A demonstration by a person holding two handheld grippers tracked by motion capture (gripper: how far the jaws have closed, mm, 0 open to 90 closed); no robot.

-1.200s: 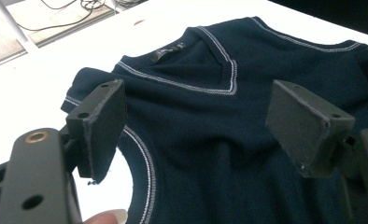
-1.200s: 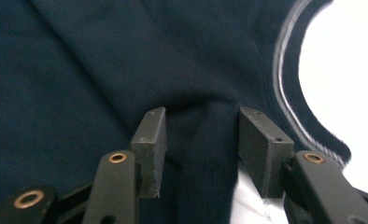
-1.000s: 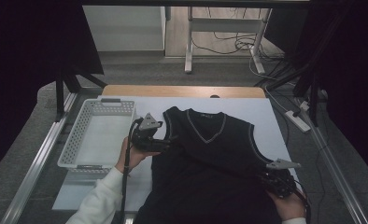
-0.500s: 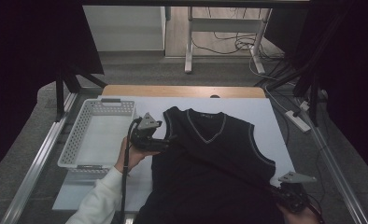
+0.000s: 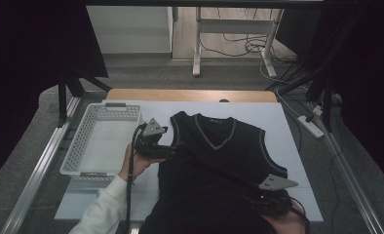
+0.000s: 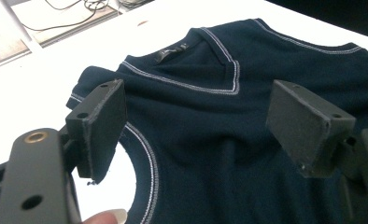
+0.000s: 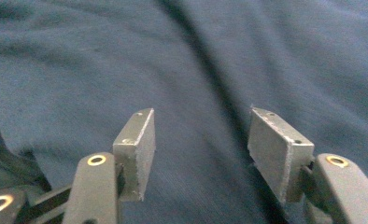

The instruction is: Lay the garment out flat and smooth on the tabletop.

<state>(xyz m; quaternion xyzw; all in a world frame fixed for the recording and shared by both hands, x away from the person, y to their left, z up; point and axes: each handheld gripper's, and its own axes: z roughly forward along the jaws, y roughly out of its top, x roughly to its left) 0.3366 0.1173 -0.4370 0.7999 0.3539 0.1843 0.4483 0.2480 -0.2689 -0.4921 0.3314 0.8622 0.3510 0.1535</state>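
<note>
We note the vest (image 5: 219,165): dark navy knit cloth, matt, fine-ribbed and soft, with pale stitched trim along neck and armholes. We see creases running across it in the right gripper view.

The counter (image 5: 282,122) carries a white, smooth, matt sheet; a strip of pale wood shows at its far edge.

The basket (image 5: 80,156) looks like white perforated plastic, slightly glossy.

The fingers (image 6: 98,126) of the left gripper are dull black, hard, a little scuffed at the corners; brass-coloured metal eyelets sit in the arms behind them.
</note>
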